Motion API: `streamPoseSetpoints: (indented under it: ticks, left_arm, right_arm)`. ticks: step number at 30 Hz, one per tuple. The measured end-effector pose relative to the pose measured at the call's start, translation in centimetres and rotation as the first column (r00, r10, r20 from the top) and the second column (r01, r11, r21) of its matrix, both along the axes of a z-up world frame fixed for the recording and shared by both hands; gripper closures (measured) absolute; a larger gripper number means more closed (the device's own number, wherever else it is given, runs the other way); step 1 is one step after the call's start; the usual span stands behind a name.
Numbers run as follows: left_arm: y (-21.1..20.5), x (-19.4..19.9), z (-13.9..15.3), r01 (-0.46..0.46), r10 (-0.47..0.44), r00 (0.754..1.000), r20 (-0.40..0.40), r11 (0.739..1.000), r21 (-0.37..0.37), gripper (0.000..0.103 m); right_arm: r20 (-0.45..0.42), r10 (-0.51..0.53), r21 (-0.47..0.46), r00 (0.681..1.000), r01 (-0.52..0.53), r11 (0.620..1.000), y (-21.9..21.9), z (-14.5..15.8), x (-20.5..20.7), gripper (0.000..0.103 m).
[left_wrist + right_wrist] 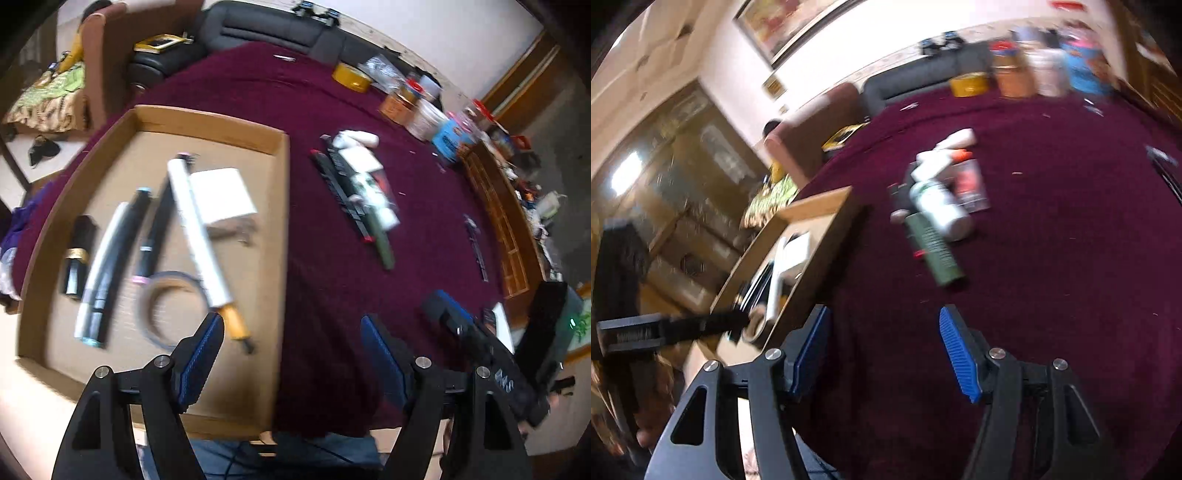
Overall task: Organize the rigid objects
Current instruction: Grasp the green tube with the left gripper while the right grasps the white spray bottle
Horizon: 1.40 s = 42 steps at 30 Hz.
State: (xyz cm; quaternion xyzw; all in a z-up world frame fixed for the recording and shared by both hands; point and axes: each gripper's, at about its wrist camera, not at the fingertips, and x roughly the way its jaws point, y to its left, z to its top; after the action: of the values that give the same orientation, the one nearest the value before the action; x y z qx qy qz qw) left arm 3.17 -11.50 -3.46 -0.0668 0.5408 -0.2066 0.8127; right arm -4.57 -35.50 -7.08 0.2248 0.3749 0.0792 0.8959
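A shallow cardboard tray [284, 177] lies on the maroon tablecloth and holds a long white tool with a yellow handle [199, 236], a white charger block [223, 197], black pens, a tape ring [168, 306] and a black cylinder [77, 254]. My left gripper [291, 350] hangs open over the tray's near right corner, nothing between its fingers. To the right lies a pile [364, 184] of black, white and green objects. In the right wrist view that pile [936, 206] includes a green tube [932, 249]. My right gripper [884, 350] is open and empty above bare cloth, the tray [820, 206] to its left.
Jars, a yellow tape roll [351, 77] and containers line the table's far right edge beside a wooden rack [498, 218]. A black pen-like object [476, 247] lies alone on the cloth. A dark sofa [258, 29] and a brown chair stand behind the table.
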Motion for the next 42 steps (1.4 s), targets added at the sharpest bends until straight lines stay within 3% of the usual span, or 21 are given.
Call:
streamPoseSetpoints:
  ticks: [3, 8, 13, 16, 21, 25, 29, 34, 42]
  left_arm:
    - [-1.3, -0.1, 0.2, -0.022, 0.022, 0.999, 0.026, 1.0, 0.021, 0.023]
    - [-2.8, 0.4, -0.6, -0.001, 0.002, 1.0, -0.007, 0.999, 0.034, 0.023]
    - [-3.4, 1.0, -1.0, -0.01, 0.01, 1.0, -0.013, 0.999, 0.047, 0.023]
    - [-3.9, 1.4, -1.3, -0.003, 0.005, 1.0, -0.025, 0.999, 0.048, 0.023]
    - [-4.3, 1.5, -1.6, 0.003, -0.002, 1.0, -0.03, 0.999, 0.048, 0.023]
    - [-4.0, 1.5, -1.8, -0.003, 0.005, 0.999, -0.039, 0.999, 0.054, 0.023]
    - [-4.1, 1.6, -2.0, -0.007, 0.01, 0.999, -0.044, 0.998, 0.063, 0.023]
    - [-4.9, 1.6, -2.2, -0.003, 0.006, 0.999, -0.036, 0.995, 0.098, 0.023]
    - [-6.6, 2.1, -1.8, -0.022, 0.022, 1.0, 0.001, 0.99, 0.139, 0.023]
  right_arm:
    - [-0.001, -0.013, -0.024, 1.0, 0.013, 1.0, -1.4, -0.6, 0.7, 0.032]
    - [-0.06, 0.027, 0.008, 0.998, -0.026, 1.0, -1.6, -2.7, 3.5, 0.032]
    - [-0.075, 0.085, -0.013, 0.994, -0.086, 0.996, -0.9, -2.9, 5.7, 0.039]
    - [-0.064, 0.091, -0.006, 0.994, -0.091, 0.996, -1.5, -2.5, 6.0, 0.039]
    - [-0.122, 0.121, 0.023, 0.985, -0.119, 0.993, -2.3, -2.6, 8.8, 0.04]
    - [-0.131, 0.135, -0.003, 0.982, -0.136, 0.991, -2.4, -2.1, 11.1, 0.048]
    - [-0.141, 0.134, -0.019, 0.981, -0.138, 0.99, -2.2, -3.4, 12.7, 0.057]
    - [-0.127, 0.136, 0.066, 0.983, -0.129, 0.989, -3.6, -4.7, 12.7, 0.073]
    - [-0.077, 0.107, 0.089, 0.991, -0.1, 0.991, -4.9, -3.7, 11.0, 0.074]
